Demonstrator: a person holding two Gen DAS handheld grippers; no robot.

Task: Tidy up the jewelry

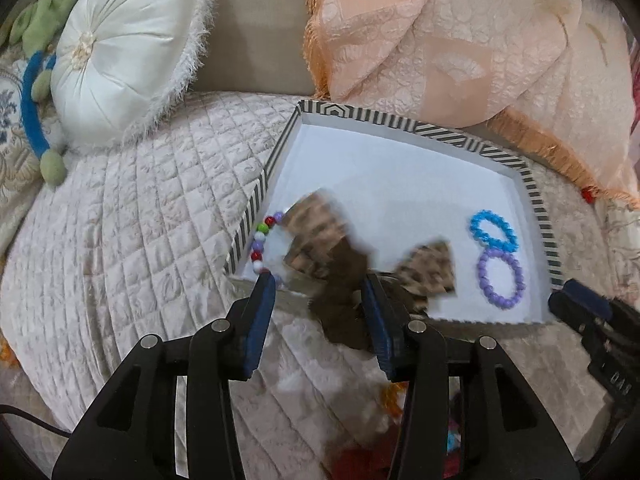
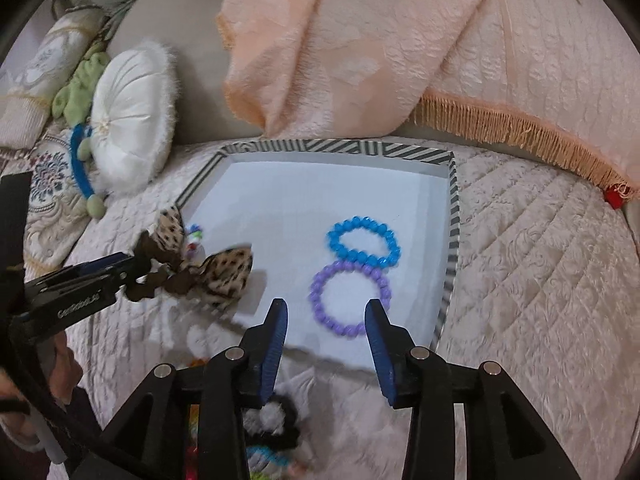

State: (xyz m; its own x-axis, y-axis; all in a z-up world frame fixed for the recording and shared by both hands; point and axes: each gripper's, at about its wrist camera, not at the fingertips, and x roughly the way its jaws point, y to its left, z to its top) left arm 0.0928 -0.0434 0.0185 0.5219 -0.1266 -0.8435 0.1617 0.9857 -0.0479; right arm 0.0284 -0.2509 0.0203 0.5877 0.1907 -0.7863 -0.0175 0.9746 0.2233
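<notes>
A striped-rim tray with a white floor rests on the quilted cover. In its right part lie a blue bead bracelet and a purple bead bracelet, touching each other. A multicoloured bead bracelet sits by the left wall. A blurred leopard-print bow with brown ribbon hangs over the tray's near edge, between the spread fingers of my left gripper; the pads do not press it. My right gripper stands open above the purple bracelet, holding nothing.
A round white cushion and a blue ring toy lie to the left. A peach fringed cloth is draped behind the tray. Several loose accessories, among them a black and white fluffy piece, lie on the cover below the grippers.
</notes>
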